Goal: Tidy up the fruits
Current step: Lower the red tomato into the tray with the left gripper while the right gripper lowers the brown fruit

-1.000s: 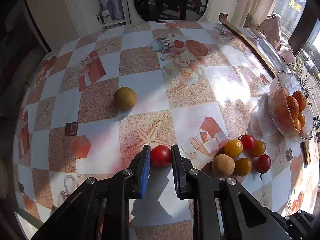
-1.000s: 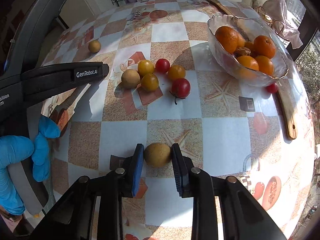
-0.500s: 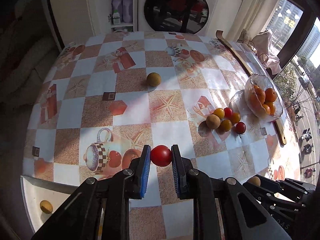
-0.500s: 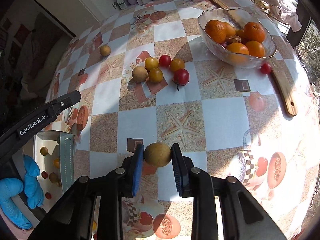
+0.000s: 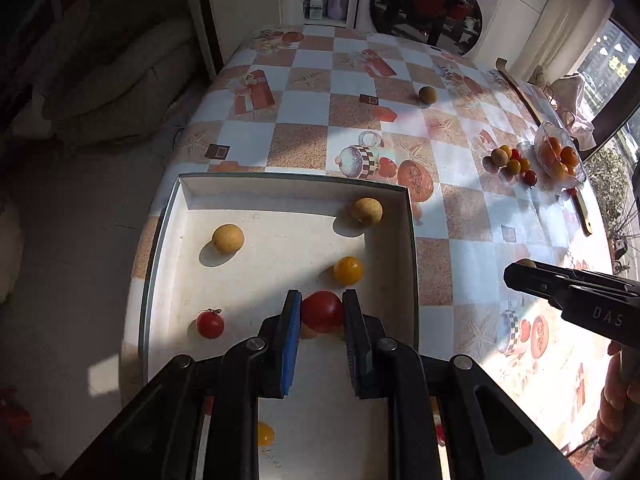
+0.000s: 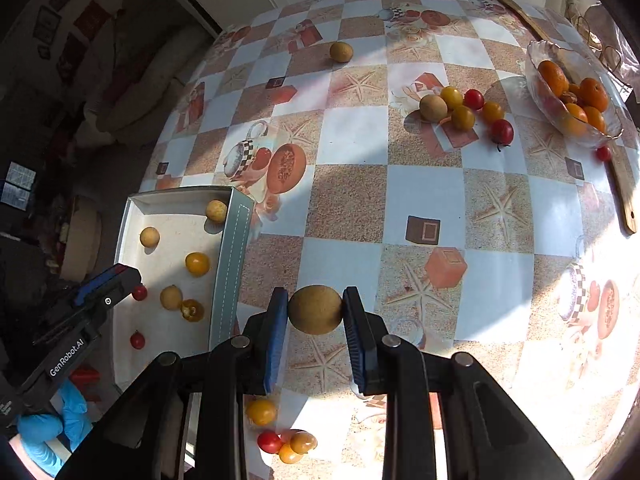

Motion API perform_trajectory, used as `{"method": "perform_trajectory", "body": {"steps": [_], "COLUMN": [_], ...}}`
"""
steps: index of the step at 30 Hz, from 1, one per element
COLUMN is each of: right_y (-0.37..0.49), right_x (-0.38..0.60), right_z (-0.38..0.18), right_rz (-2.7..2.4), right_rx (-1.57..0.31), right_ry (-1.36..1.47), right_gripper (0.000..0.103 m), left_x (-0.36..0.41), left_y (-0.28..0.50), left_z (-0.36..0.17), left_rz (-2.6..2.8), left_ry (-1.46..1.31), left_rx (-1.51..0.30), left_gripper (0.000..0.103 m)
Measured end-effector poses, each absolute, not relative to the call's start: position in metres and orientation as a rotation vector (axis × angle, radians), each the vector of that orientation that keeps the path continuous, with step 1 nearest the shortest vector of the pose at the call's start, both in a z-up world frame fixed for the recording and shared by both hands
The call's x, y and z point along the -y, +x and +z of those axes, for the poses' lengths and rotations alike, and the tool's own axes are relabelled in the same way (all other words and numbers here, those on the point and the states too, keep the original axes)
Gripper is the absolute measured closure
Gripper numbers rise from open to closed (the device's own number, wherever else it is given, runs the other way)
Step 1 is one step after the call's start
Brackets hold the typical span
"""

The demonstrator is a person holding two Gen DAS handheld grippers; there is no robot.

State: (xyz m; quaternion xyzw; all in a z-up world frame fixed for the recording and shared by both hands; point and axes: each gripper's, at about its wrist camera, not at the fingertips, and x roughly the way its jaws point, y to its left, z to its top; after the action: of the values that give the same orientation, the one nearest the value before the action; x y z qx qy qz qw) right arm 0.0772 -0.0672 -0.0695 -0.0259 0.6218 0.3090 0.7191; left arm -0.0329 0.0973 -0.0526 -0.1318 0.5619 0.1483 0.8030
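Note:
My left gripper [image 5: 321,312] is shut on a red tomato [image 5: 322,311] and holds it above the white box [image 5: 405,240], which holds several tan, yellow and red fruits. My right gripper [image 6: 315,309] is shut on a tan round fruit [image 6: 315,309] above the tablecloth, just right of the box [image 6: 232,256]. The left gripper also shows in the right wrist view [image 6: 120,280], over the box. A cluster of loose fruits [image 6: 464,110] lies at the far right of the table.
A glass bowl of oranges [image 6: 572,92] stands at the far right with a wooden spatula [image 6: 622,184] beside it. A lone tan fruit [image 6: 341,51] lies far back. Small tomatoes [image 6: 280,436] lie near the front edge. The table drops off to the floor at the left.
Both grippers have swung left with their fruits. The left one has come from the open table to above the white box; the right one now hangs beside the box.

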Motion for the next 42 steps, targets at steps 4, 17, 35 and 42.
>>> {"method": "perform_trajectory", "body": {"steps": [4,17,35,42], "right_y": [0.054,-0.012,-0.033,-0.021], "right_x": [0.031,-0.043,-0.070,-0.068], "right_z": [-0.069,-0.101,-0.127,-0.118], "right_rz": [0.760,0.885,0.876,0.885], "right_rx": [-1.390,-1.478,-1.478,-1.480], "right_ry": [-0.112,-0.328,-0.447,-0.405], "right_gripper": [0.072,0.072,0.068,0.051], "left_x": [-0.101,-0.111,-0.114,-0.111], "left_y": [-0.073,-0.140,-0.138,-0.135], "left_z": [-0.061,-0.104,-0.119,-0.119], "left_rz": [0.348,0.434,0.442,0.454], "left_ry": [-0.307,-0.424,-0.416,-0.374], "left_rx": [-1.244,-1.330,-1.351,-1.369], "left_gripper": [0.081,0.081,0.080,0.043]}}
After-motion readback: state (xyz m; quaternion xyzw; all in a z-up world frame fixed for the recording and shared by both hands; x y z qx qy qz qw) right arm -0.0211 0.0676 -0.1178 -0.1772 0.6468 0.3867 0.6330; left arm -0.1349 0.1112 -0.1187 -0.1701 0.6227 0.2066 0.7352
